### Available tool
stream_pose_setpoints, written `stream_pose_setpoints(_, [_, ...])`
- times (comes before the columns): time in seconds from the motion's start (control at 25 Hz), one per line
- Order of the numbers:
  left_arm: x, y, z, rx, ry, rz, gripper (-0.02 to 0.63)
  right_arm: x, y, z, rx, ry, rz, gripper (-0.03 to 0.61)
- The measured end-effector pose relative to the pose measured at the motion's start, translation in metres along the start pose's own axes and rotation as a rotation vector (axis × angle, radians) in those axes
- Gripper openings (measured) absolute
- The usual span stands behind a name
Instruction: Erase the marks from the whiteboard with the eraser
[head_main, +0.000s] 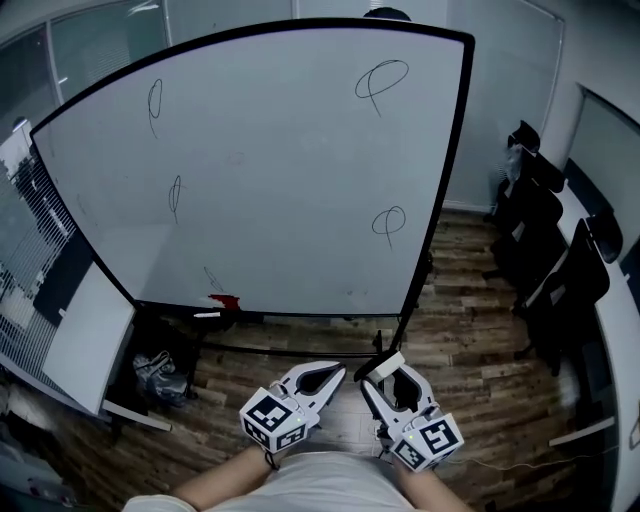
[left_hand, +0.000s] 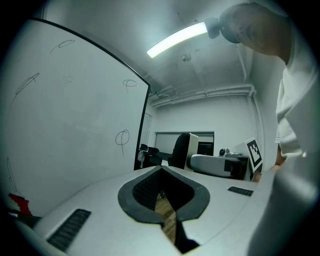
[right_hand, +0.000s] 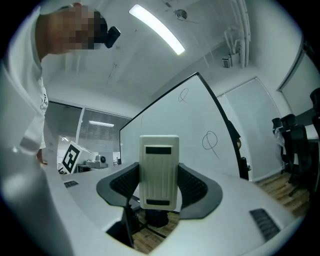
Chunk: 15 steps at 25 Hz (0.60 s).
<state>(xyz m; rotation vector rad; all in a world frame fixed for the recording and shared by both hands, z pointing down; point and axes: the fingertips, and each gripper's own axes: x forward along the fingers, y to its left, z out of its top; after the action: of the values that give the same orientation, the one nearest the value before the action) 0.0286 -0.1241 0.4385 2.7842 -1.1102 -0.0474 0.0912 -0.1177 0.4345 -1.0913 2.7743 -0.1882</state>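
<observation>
The task looks barely begun. The large white whiteboard with a black frame (head_main: 270, 170) carries dark pen marks: a loop at upper right (head_main: 380, 84), a loop at lower right (head_main: 388, 222), a thin loop at upper left (head_main: 154, 101), another at mid left (head_main: 175, 194), and a short stroke near the bottom edge (head_main: 212, 277). None appears wiped, though faint smudges would be hard to tell from here.

The right gripper (right_hand: 159, 175) is clenched on the cream ribbed plastic block eraser (right_hand: 159, 170), held low over the wooden floor (head_main: 480, 330), well apart from the board. The left gripper (left_hand: 161, 172) has its jaws pressed together on nothing. Every mark is left to clear.
</observation>
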Motion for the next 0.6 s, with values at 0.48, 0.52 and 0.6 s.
stream_pose_setpoints(0.48, [0.081,-0.003,-0.005,-0.006,0.023,0.015,0.006,-0.010,-0.070,-0.009,0.047,0.061,0.046,0.245])
stream_pose_setpoints(0.52, [0.086,-0.003,-0.005,-0.006,0.024,0.010,0.006,-0.010,-0.077,-0.008,0.052,0.062,0.037,0.245])
stream_pose_setpoints(0.6, [0.094,-0.001,-0.004,-0.003,0.023,-0.003,0.006,-0.009,-0.086,-0.006,0.057,0.056,0.018,0.245])
